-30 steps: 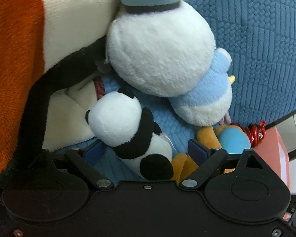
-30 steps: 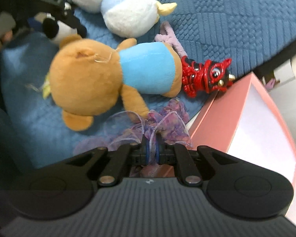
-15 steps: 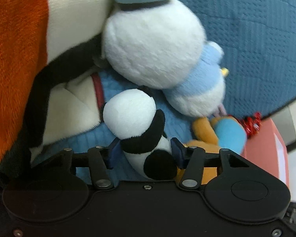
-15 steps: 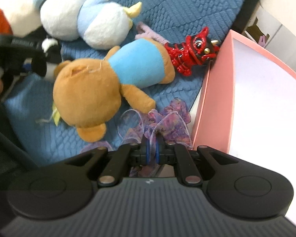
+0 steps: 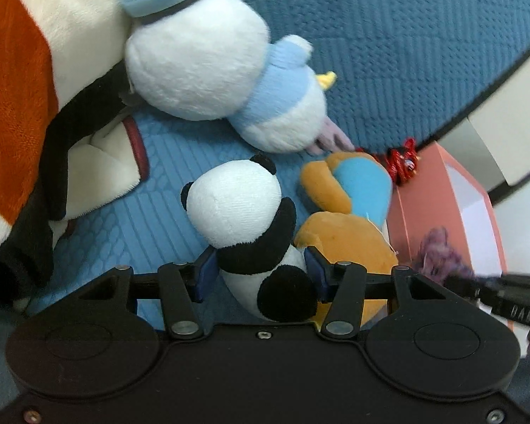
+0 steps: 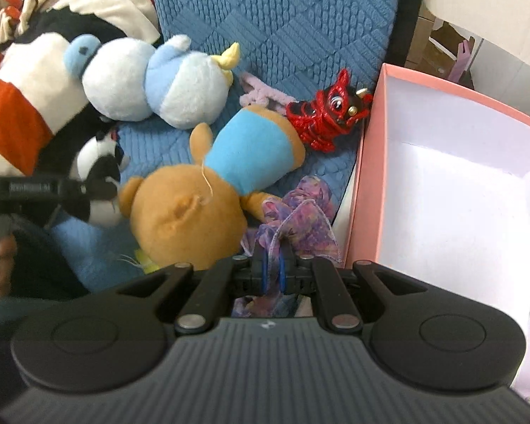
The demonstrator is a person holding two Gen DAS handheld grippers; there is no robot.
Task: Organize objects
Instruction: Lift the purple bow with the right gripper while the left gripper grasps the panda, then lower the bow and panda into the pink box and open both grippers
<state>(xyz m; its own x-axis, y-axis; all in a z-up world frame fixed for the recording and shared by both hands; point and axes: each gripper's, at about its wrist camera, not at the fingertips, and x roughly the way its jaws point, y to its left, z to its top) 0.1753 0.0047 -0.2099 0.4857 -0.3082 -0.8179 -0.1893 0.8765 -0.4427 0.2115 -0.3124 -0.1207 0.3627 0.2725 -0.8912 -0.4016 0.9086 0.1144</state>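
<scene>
Left wrist view, left gripper (image 5: 259, 270) clenched on the panda plush (image 5: 243, 219) at its body, above the blue quilted cushion (image 5: 388, 53), beside the bear plush (image 5: 346, 222), right gripper (image 6: 272, 270) pinching the purple ribbon scrunchie (image 6: 296, 219), next to the pink box (image 6: 367, 176).

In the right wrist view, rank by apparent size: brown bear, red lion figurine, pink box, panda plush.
1. pink box, largest, though partly cut off
2. brown bear, nearer the camera than most
3. panda plush and red lion figurine: look alike; the panda is partly hidden, so unranked
</scene>
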